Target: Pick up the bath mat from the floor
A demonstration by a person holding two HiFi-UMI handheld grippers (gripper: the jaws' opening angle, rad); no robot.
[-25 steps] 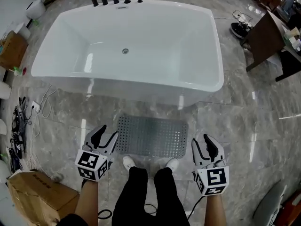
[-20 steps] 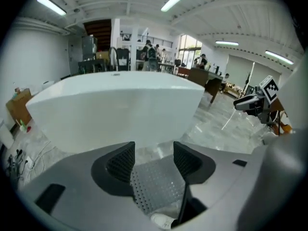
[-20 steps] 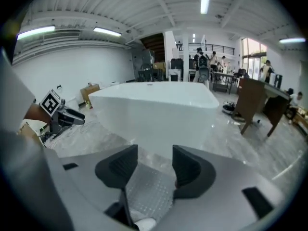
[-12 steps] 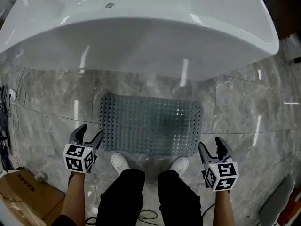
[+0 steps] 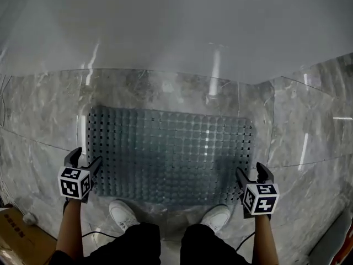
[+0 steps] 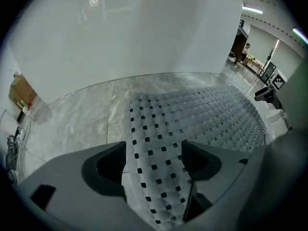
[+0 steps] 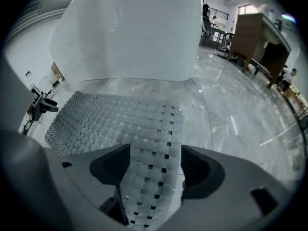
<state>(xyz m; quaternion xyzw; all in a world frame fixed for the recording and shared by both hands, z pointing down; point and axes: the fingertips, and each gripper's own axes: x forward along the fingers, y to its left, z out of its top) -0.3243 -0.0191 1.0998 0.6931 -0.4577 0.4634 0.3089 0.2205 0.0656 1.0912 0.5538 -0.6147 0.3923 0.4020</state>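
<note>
The white bathtub takes up everything beyond the left tongs and the right tongs, its smooth outer wall rising straight ahead of both. Grey marble floor spreads out to the outer side of each pair and shines with streaks of light.

The bath mat lies flat on that floor, stretched between the two pairs of tongs and reaching from them toward the tub. It is grey, covered in a quilted grid and dotted with small square holes. One short end sits at the left tongs, the other at the right tongs.

The person crouches over the near edge of the mat, dark trousers between and behind the tongs. A cardboard box stands on the floor behind the left tongs, to their outer side.

Both pairs of tongs point steeply down at the mat's near corners. The left tongs stand wide apart, having just been opening; the mat's end strip shows in the gap between the jaws, and neither pad presses on it. The right tongs are the same: jaws spread wide, just opened, the mat's other end strip in the gap, unpinched.

Two white shoes, left and right, stand just behind the mat, inward of each pair of tongs. A thin dark cable trails behind the left tongs.
</note>
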